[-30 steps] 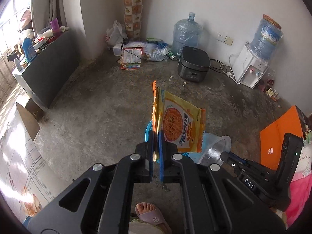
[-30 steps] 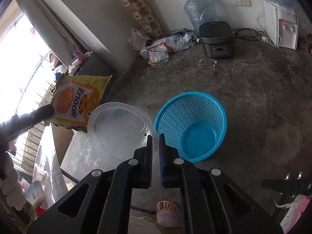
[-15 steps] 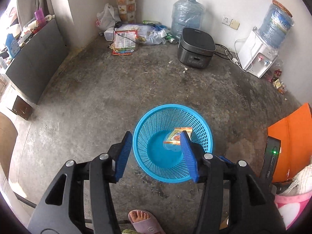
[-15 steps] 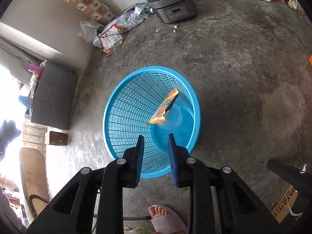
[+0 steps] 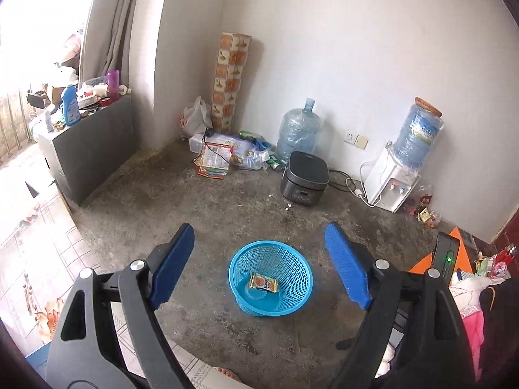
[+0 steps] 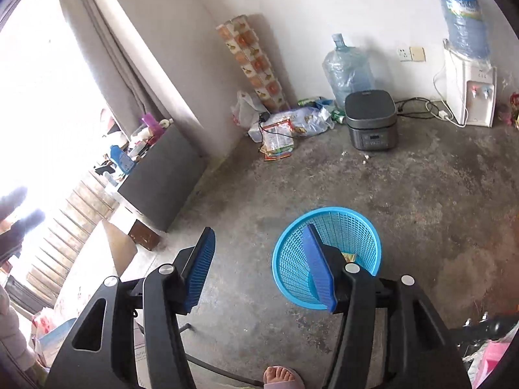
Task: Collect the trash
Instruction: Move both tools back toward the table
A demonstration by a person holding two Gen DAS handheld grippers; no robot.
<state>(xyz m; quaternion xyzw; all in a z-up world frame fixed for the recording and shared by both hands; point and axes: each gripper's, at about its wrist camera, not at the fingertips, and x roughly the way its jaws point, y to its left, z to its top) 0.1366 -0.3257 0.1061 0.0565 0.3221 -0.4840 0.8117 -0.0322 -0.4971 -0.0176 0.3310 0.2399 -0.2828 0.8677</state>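
I see the snack wrapper [image 5: 264, 282] lying flat in the bottom of the blue basket [image 5: 243, 259] on the concrete floor [image 5: 194, 214], over what may be a clear plastic cup, too faint to be sure. In the right wrist view my own finger [image 6: 319, 275] hides nearly all of the wrapper. My left claw [image 5: 259, 272] is spreading wide above the basket with nothing between its fingers; my right claw [image 6: 259, 272] is also opening, empty. Beyond the basket stands a rice cooker [image 5: 305, 183].
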